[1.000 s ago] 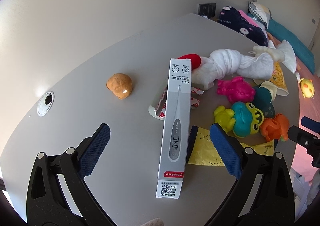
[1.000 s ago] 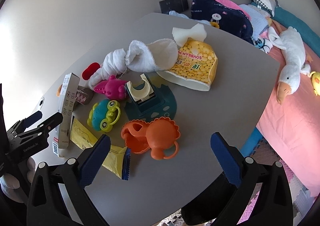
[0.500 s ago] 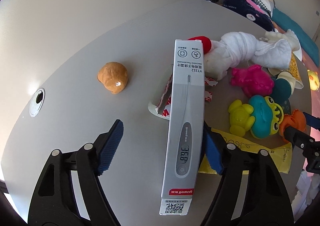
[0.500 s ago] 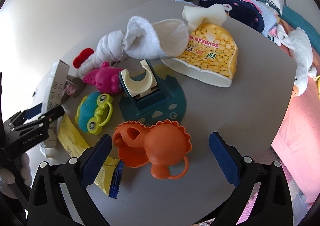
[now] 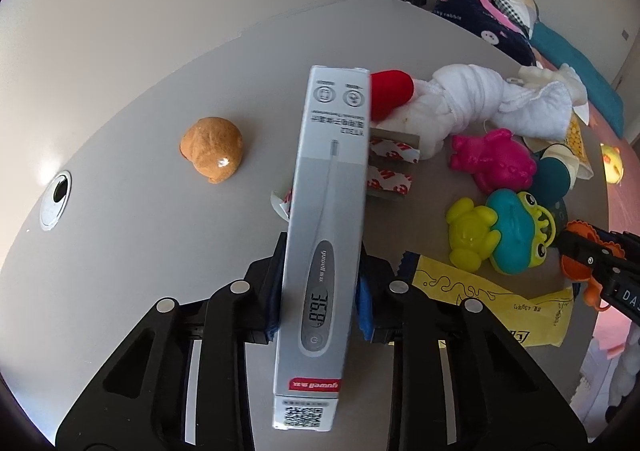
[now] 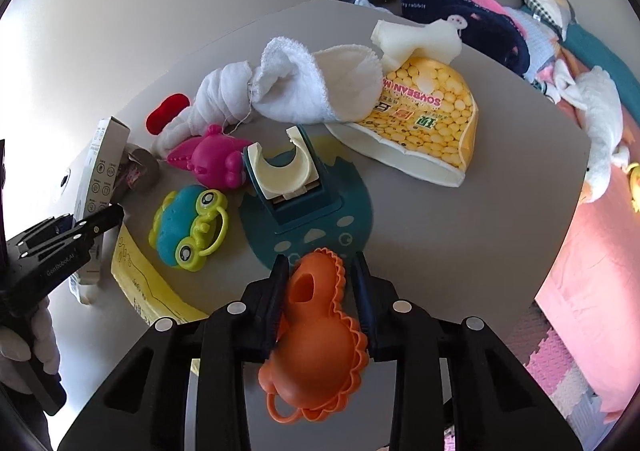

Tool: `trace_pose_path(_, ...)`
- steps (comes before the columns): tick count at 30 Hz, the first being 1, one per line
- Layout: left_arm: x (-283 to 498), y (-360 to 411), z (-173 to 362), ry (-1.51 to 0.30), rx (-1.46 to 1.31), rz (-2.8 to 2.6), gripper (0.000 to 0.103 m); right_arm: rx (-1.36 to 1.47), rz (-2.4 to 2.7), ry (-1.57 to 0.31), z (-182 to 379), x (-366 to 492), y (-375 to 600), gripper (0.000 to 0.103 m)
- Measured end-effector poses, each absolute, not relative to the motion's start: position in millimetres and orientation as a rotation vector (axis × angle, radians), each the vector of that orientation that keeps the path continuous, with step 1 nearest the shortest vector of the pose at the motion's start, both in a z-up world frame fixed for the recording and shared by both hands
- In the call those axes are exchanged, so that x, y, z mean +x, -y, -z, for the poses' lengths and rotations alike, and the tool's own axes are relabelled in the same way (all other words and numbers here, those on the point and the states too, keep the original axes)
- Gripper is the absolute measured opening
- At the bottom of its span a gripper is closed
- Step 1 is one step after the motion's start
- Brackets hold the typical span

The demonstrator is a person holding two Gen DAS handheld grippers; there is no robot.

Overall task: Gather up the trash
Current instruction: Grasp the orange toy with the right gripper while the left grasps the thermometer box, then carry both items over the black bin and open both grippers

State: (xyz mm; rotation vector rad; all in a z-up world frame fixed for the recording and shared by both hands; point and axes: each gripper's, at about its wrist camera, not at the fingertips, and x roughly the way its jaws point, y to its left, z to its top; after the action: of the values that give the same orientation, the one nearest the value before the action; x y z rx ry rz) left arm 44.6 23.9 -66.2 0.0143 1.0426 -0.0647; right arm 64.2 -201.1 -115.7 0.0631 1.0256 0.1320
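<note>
Spreading across both views, the grey bench (image 6: 460,235) carries a clutter of toys and packaging. From the right wrist, a white towel (image 6: 312,87) lies at 12 o'clock with a yellow soybean packet (image 6: 428,111) just beside it at 1 o'clock, and a teal holder (image 6: 296,191) sits near the centre. The thermometer box (image 5: 324,251) runs from 6 toward 12 o'clock in the left wrist view; the left hand-held gripper (image 5: 318,299) has just been closing and its blue pads now press the box's two long sides. The right hand-held gripper (image 6: 320,291) has just been closing too, with the orange toy (image 6: 316,351) between its jaws and both pads against its scalloped edge. A yellow wrapper (image 5: 492,303) lies flat at 4 o'clock of the box, a frog toy (image 5: 512,231) at 3 o'clock, a pink toy (image 5: 492,159) at 2 o'clock, and a brown lump (image 5: 212,149) at 10 o'clock.
</note>
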Motion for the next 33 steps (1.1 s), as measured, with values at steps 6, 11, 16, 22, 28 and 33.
trace_pose_path(6, 33.9, -28.0, 49.4, -1.0, 0.003, 0.066, 0.027, 0.119, -0.156, -1.0, 109.6, 60.7, 214.0, 0.034)
trace_pose_path(11, 33.0, -21.2, 30.0, -0.958, 0.016, 0.074, 0.027, 0.14, -0.162, -0.965, 95.2, 52.7, 220.0, 0.034)
trace_pose_path(16, 23.5, -9.8, 18.5, -0.936, 0.031, 0.107, 0.027, 0.153, -0.148, -0.941, 86.2, 41.1, 230.1, 0.034)
trace_pose_path(22, 17.2, 17.4, 13.1, -0.929, 0.059, 0.177, 0.027, 0.166, -0.11, -0.922, 80.6, 20.0, 245.2, 0.034)
trace_pose_path(28, 15.6, 56.6, 7.9, -0.92, 0.098, 0.27, 0.027, 0.185, -0.052, -0.904, 75.9, -2.1, 270.8, 0.034)
trace_pose_path(33, 12.0, 94.1, 6.6, -0.92, 0.141, 0.36, 0.027, 0.218, 0.006, -0.894, 76.0, -22.0, 294.9, 0.034)
